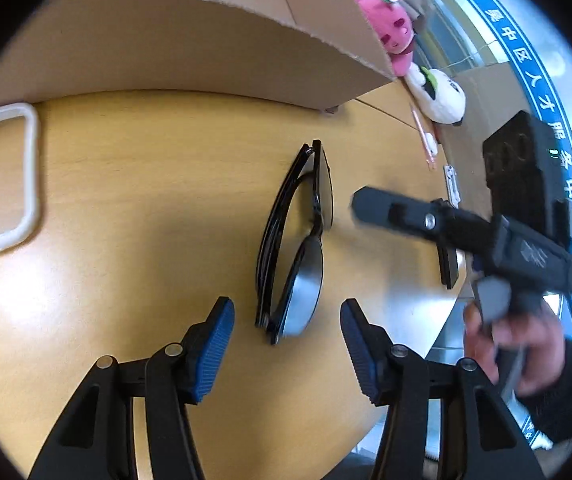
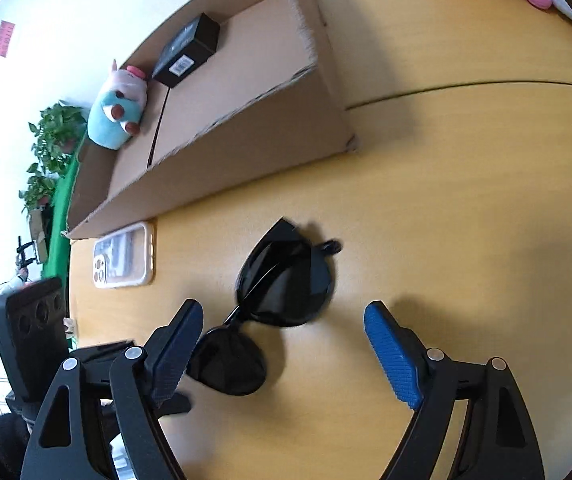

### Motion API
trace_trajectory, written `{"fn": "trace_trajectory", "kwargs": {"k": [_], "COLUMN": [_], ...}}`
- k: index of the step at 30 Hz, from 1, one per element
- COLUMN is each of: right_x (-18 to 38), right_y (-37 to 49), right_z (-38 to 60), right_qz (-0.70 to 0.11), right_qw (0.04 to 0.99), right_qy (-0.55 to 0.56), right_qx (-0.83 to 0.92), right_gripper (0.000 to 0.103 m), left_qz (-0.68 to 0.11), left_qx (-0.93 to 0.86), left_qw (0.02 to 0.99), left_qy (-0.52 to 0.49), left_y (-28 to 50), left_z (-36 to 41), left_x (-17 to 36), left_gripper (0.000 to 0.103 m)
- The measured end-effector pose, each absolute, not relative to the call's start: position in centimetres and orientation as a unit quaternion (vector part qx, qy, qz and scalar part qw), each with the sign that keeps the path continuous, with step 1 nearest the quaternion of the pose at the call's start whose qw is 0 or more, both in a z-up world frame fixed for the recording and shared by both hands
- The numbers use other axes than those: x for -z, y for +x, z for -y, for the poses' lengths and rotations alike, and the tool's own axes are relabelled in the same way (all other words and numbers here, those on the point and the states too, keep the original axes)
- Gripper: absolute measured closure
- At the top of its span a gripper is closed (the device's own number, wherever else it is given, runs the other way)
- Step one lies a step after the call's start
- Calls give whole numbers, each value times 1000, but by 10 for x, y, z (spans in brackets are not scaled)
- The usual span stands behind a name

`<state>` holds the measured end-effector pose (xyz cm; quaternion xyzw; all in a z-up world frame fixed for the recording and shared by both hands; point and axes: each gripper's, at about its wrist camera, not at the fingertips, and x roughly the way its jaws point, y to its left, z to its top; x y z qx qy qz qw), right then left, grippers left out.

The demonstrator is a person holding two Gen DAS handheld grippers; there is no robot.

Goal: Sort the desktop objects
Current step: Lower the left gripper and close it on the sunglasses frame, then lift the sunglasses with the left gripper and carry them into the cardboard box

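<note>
Left gripper (image 1: 287,344), black arms with blue ribbed pads: jaws apart, nothing clasped; the near end of the folded black sunglasses (image 1: 295,240) lies between and just ahead of the pads, no contact evident.

Right gripper (image 2: 282,354), same make: jaws spread wide, released. One lens of the sunglasses lies just beside its left pad; whether they touch cannot be told. In the left wrist view this gripper is motion-blurred, held by a hand (image 1: 517,344) in a dark sleeve.

Sunglasses: lying on the yellow wooden table (image 2: 445,200), near the box.

Open brown cardboard box (image 2: 246,92): holds a small black carton with a barcode label (image 2: 188,50) and a light-blue and pink plush toy (image 2: 120,108).

White-rimmed clear phone case (image 2: 124,258): on the table beside the box, cut off at the left wrist view's edge.

Pink plush toy (image 1: 391,30): behind the box, partly hidden.
</note>
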<state>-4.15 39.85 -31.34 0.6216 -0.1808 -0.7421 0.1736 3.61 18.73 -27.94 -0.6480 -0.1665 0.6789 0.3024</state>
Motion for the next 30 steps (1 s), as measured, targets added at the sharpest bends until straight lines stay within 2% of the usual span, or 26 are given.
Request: {"fn": "trace_trajectory", "kwargs": {"k": [2, 3, 4, 6, 7, 8, 12, 14, 21, 30], "right_x": [319, 323, 328, 334, 338, 338, 343, 337, 288, 199], "right_y": [-45, -47, -48, -47, -47, -45, -38, -35, -19, -22], "right_z": [-386, -381, -375, -367, -362, -359, -365, -366, -371, -375], "right_qz": [183, 182, 183, 189, 190, 182, 210, 211, 210, 206], "right_qw": [164, 157, 152, 150, 153, 145, 145, 150, 171, 187], "right_qy": [636, 645, 654, 659, 666, 667, 669, 661, 632, 579], "right_qx": [731, 725, 718, 713, 705, 707, 699, 704, 727, 766], "right_gripper": [16, 17, 24, 41, 63, 69, 74, 79, 80, 80], "left_qz": [160, 158, 154, 141, 133, 130, 136, 134, 129, 129], "left_qx": [-676, -675, -674, -672, -675, -676, -674, -679, -693, -728], "left_qw": [302, 299, 295, 295, 293, 291, 286, 291, 319, 336], "left_qy": [-653, -656, -660, -665, -663, -665, -667, -661, -634, -583], "left_y": [33, 30, 29, 31, 33, 34, 42, 46, 55, 46], "left_z": [-195, -199, -202, -208, -208, -209, -205, -203, -205, -193], "left_x": [284, 286, 287, 287, 286, 285, 282, 274, 227, 153], "left_gripper": [58, 69, 78, 78, 78, 78, 80, 81, 82, 82]}}
